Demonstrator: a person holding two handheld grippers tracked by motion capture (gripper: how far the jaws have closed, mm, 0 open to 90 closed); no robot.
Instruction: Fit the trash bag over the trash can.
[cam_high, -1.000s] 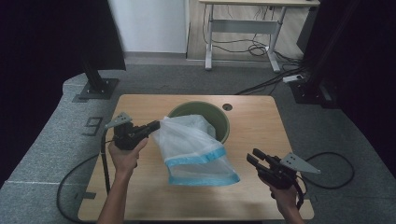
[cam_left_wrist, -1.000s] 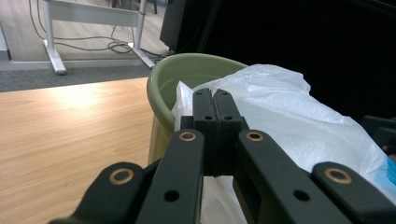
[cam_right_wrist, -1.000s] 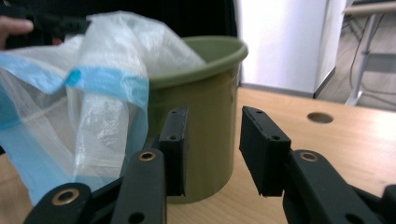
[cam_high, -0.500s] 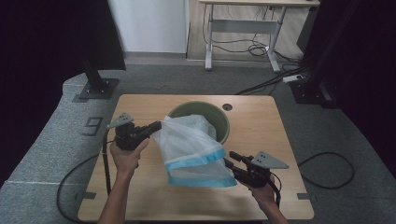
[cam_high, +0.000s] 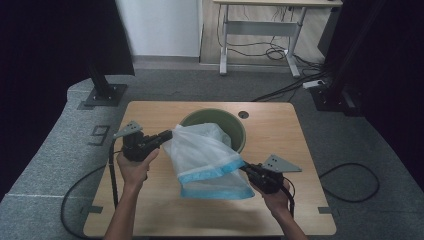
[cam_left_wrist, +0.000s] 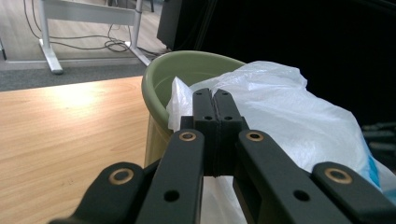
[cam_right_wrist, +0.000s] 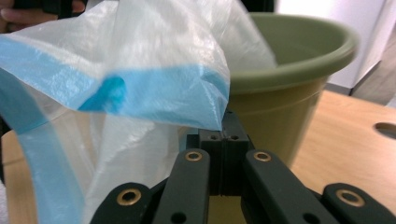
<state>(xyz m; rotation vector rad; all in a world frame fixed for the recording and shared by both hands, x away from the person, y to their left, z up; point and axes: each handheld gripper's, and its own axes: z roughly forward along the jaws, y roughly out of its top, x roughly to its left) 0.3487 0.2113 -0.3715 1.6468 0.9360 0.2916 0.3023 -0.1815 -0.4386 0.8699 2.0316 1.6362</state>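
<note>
My left gripper (cam_high: 167, 135) and right gripper (cam_high: 246, 169) are each clamping opposite edges of the plastic bag (cam_high: 205, 155), spreading it beside the green pot (cam_high: 235, 127) near the worktop's far edge.

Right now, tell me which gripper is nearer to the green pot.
Left. The left gripper is shut on the plastic bag right beside the green pot rim. The right gripper sits below the pot toward the table's front, shut at the bag's blue edge.
</note>
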